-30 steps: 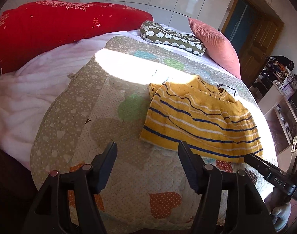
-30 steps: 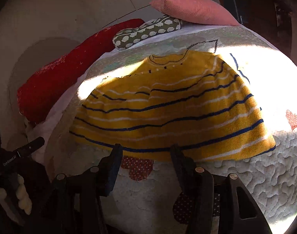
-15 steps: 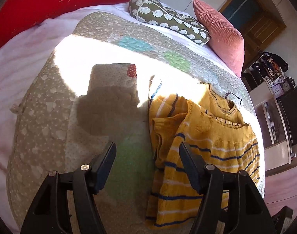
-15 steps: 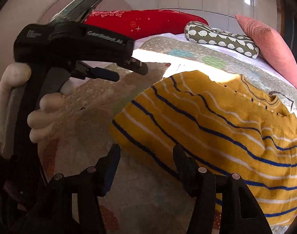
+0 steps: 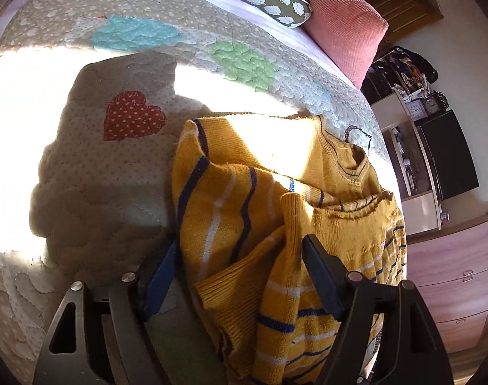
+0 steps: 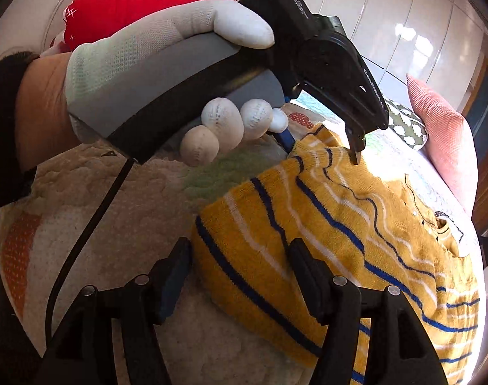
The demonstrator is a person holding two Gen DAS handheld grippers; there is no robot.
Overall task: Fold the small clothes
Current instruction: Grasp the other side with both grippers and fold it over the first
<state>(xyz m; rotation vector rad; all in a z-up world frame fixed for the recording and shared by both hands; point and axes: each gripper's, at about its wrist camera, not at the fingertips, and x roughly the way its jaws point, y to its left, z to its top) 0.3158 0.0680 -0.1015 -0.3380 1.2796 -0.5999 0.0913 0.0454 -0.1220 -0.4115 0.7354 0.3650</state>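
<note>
On the quilt [image 5: 83, 166] lies the yellow striped sweater [image 5: 244, 199], one side bunched and folded over its body, beside the red heart patch [image 5: 131, 115]. The left gripper [image 5: 240, 266] straddles the folded sleeve, jaws apart and just widened, pads not pressing. The right gripper [image 6: 240, 272] stands open over the sweater's hem, also just widened. A gloved hand [image 6: 167, 73] holds the left gripper.

Strong sunlight falls across the quilt [image 5: 83, 192] and burns it white at the left and middle of the frame. Hard dark shadows lie beside it. Both pictures are sharp, with edges bent and corners black.
</note>
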